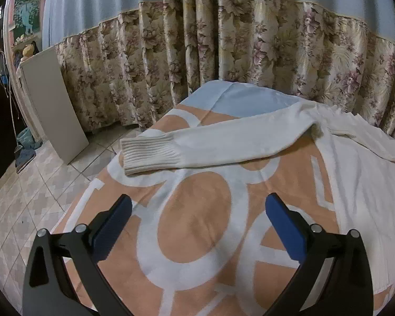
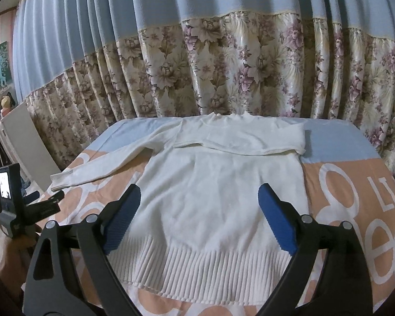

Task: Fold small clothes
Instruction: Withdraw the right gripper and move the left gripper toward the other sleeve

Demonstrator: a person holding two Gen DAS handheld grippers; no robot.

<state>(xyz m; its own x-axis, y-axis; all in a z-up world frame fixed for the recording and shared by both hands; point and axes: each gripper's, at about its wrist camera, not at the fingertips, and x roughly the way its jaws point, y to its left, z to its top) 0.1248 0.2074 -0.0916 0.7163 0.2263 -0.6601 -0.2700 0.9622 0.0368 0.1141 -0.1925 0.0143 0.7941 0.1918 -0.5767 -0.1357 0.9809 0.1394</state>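
Above the white sweater [image 2: 218,189], right tongs [image 2: 199,197] wide, angled downward

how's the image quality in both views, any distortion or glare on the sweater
Left wrist view: strong fisheye bend, dark corners, sweater sleeve sharp, evenly lit. Right wrist view: same curvature bows the curtain; the white sweater looks slightly washed out, but its ribbed hem stays legible.

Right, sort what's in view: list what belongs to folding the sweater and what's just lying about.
Belongs to the job:
- white sweater, right sleeve already folded across the chest
- left sleeve, still stretched out
- left gripper, fingers open
- right gripper, fingers open
- patterned blanket under it

Just lying about:
- floral curtain
- white board leaning by the curtain
- wall picture
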